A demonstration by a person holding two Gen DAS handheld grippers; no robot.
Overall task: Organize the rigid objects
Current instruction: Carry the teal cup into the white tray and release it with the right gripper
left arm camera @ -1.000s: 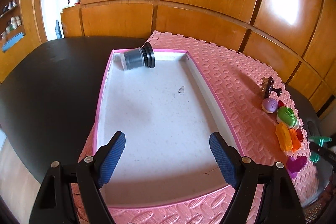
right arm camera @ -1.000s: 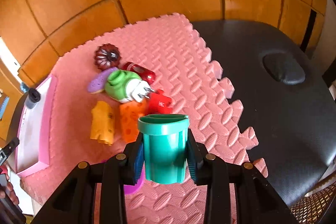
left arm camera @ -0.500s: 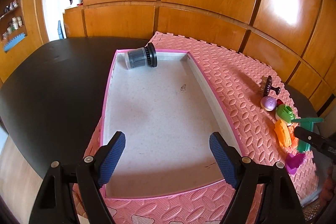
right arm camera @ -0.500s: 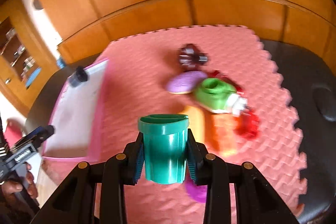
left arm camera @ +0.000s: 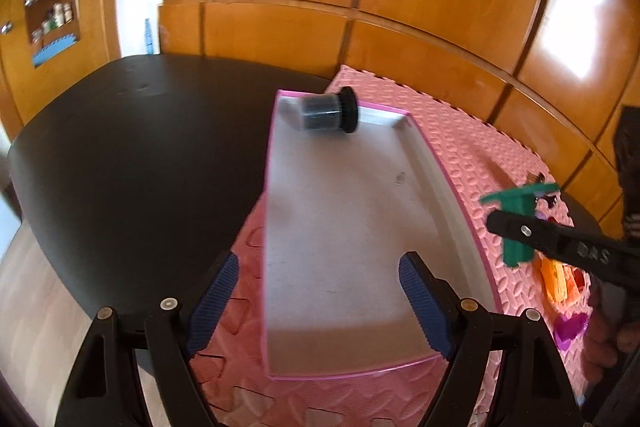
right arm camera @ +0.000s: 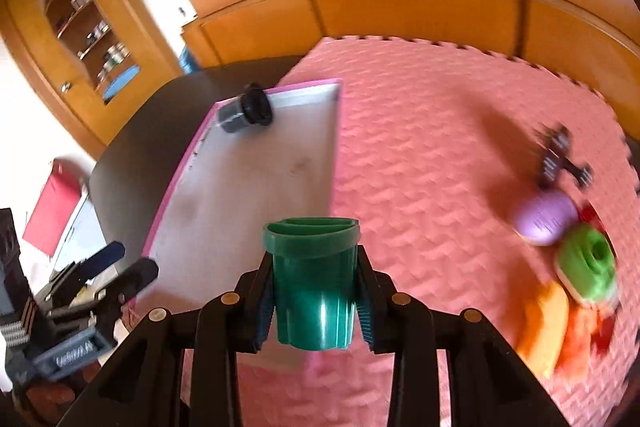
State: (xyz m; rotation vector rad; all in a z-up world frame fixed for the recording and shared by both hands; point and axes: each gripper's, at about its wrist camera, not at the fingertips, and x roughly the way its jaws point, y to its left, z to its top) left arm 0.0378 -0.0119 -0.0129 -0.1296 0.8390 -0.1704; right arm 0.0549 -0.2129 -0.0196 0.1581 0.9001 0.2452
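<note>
Between the right gripper (right arm camera: 316,301) pads: green cup (right arm camera: 314,277), clamped upright at both sides, rim up, carried clear of the surface. Directly beyond the cup: pink-rimmed tray (right arm camera: 334,147) with white floor, resting on pink foam mat (right arm camera: 432,155). At the tray's far end: dark cylindrical container (right arm camera: 246,109), lying on its side against the far wall. Right of the right gripper, on the mat: purple oval piece (right arm camera: 546,219), green round piece (right arm camera: 586,265), orange pieces (right arm camera: 546,323), dark brown ridged piece (right arm camera: 558,159) furthest out; details blurred. Left of the right gripper, low: left gripper (right arm camera: 120,265), near the tray's close corner.

Ahead of the left gripper (left arm camera: 318,301): same tray (left arm camera: 440,179), jaws spread wide, nothing between the blue pads (left arm camera: 424,307). Container (left arm camera: 326,111) at the far end. Right of the left gripper, over the tray's right edge: right gripper (left arm camera: 516,227) with cup (left arm camera: 518,225) held. Beyond: orange pieces (left arm camera: 556,279) and purple heart-shaped piece (left arm camera: 570,329) on the mat (left arm camera: 472,143). Under the mat: black table (left arm camera: 140,147).
</note>
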